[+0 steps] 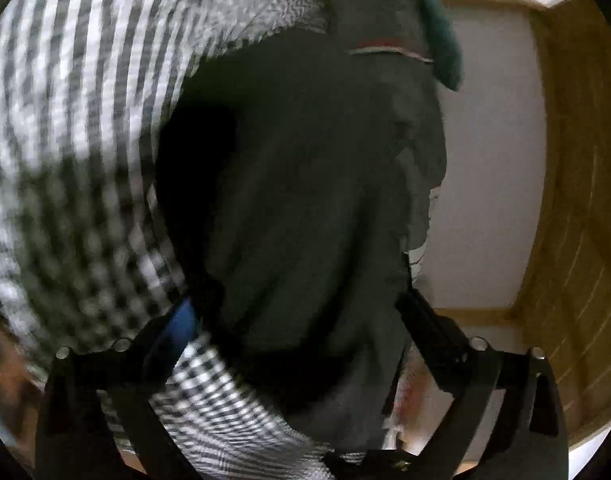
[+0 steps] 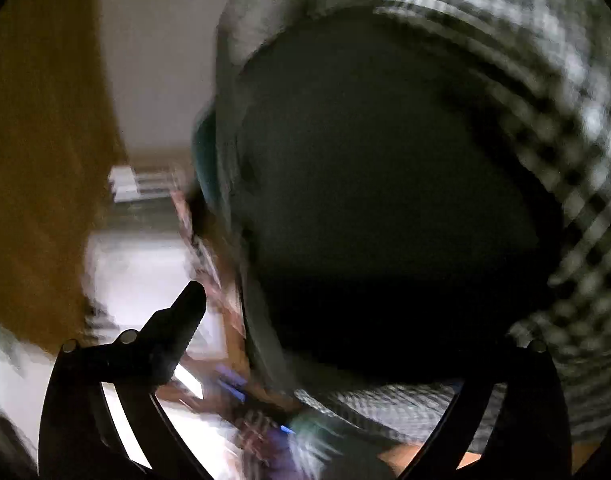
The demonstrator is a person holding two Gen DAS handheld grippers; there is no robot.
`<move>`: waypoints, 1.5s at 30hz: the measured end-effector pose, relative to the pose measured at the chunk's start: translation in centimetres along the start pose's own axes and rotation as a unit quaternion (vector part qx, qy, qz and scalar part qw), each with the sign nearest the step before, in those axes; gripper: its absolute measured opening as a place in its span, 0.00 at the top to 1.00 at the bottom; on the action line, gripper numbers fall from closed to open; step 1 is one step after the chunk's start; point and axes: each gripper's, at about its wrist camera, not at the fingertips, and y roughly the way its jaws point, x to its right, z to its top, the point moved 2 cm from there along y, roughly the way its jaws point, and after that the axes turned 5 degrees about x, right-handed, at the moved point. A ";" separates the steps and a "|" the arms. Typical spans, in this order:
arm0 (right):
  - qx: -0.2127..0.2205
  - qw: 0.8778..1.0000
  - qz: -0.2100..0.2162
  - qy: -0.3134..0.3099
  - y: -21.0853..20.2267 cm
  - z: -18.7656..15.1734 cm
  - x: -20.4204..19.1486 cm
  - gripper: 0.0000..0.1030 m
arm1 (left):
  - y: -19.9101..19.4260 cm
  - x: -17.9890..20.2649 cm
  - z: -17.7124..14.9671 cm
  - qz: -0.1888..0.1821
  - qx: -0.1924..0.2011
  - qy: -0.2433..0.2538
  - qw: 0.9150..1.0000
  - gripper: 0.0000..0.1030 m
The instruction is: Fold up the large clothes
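The dark garment (image 1: pixel 313 200) fills frame centre in both views, over checked cloth (image 1: pixel 65 120). Left gripper (image 1: pixel 301 320): fingers spread wide, garment between them; grip cannot be told. Right gripper (image 2: pixel 345 320): right finger hidden; state cannot be told.

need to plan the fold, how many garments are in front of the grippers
1: a dark garment hangs between the left gripper's fingers over checkered cloth; more may be hidden by blur.
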 end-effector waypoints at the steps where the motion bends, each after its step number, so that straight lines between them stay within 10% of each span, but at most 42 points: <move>1: -0.007 0.995 -0.063 -0.076 -1.1 -0.5 -1.4 0.05 | -1.3 1.2 0.4 0.012 0.004 0.042 0.999 0.05; 3: 0.018 0.944 -0.208 -0.257 -3.6 -1.8 -4.7 0.04 | -3.2 4.7 1.3 0.031 0.016 0.179 0.983 0.05; 4: 0.040 0.906 -0.255 -0.335 -4.2 -2.0 -6.8 0.03 | -3.2 7.3 1.4 0.043 0.016 0.257 0.965 0.05; 7: 0.058 0.848 -0.274 -0.451 -2.6 0.6 -13.0 0.03 | 0.3 13.1 0.1 0.071 -0.030 0.442 0.894 0.05; 10: 0.035 0.802 -0.338 -0.491 4.0 3.8 -16.6 0.03 | 10.1 16.8 1.5 0.164 -0.089 0.568 0.801 0.05; 13: -0.016 0.788 -0.381 -0.484 11.7 6.6 -17.1 0.04 | 15.4 14.5 0.0 0.224 -0.129 0.576 0.775 0.05; 17: -0.083 0.794 -0.404 -0.446 17.4 8.1 -14.0 0.13 | 19.1 16.3 1.8 0.198 -0.155 0.548 0.798 0.08; 22: -0.073 0.819 -0.377 -0.427 17.5 10.2 -13.4 0.68 | 15.6 15.0 2.0 0.108 -0.159 0.459 0.868 0.63; 25: -0.029 0.860 -0.327 -0.392 16.7 12.0 -15.9 0.89 | 14.3 16.5 2.1 0.087 -0.132 0.466 0.871 0.75; 31: 0.014 0.877 -0.307 -0.369 19.6 13.8 -16.8 0.93 | 16.0 20.2 3.1 0.077 -0.066 0.461 0.882 0.78; 34: -0.019 0.874 -0.340 -0.345 21.6 14.7 -14.0 0.93 | 20.1 18.3 3.0 0.136 -0.108 0.456 0.873 0.62; 39: -0.042 0.865 -0.376 -0.329 22.1 15.2 -12.9 0.55 | 18.7 18.9 3.3 0.152 -0.100 0.436 0.881 0.42; 42: 0.001 0.852 -0.376 -0.364 18.6 13.6 -16.0 0.05 | 13.7 21.0 0.7 0.144 -0.070 0.474 0.866 0.06; 45: 0.026 0.853 -0.341 -0.395 16.3 9.4 -18.6 0.03 | 11.0 21.1 -4.4 0.106 -0.079 0.511 0.850 0.06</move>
